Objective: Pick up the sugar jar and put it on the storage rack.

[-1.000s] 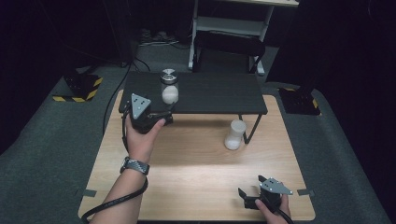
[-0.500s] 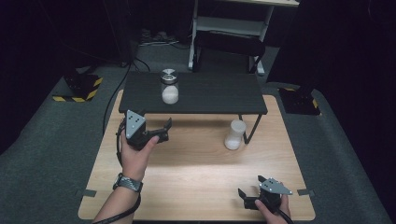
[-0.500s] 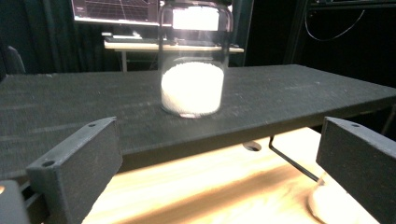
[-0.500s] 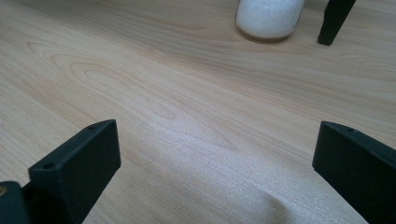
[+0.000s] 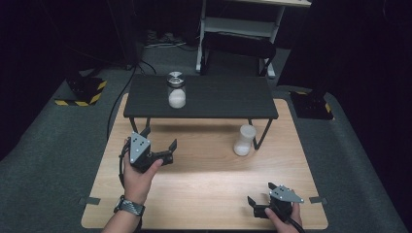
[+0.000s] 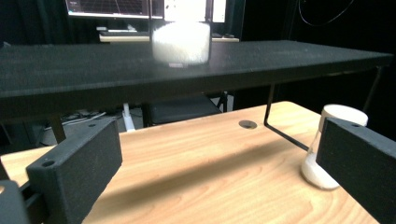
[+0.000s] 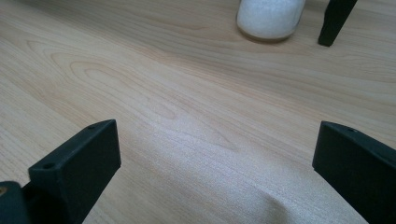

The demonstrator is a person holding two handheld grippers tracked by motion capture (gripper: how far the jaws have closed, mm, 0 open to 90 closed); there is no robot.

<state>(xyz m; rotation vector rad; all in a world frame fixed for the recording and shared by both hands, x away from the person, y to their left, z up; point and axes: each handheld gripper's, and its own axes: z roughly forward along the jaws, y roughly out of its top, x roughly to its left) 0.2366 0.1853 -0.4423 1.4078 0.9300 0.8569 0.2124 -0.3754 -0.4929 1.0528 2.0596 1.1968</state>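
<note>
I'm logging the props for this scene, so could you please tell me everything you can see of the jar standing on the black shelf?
The jar is a small clear container, glass or plastic by its look, with a shiny metallic lid. Its lower half holds a white grainy filling; the upper half looks empty. It stands upright on the black shelf, left of the middle, resting on its base alone. Nothing else touches it. The left gripper is open and well short of it, down over the wooden table.

A wooden table (image 5: 204,184) carries a black shelf (image 5: 218,97) and, beyond the jaws, a white jar (image 5: 243,140); another jar (image 5: 176,90) tops the shelf.
</note>
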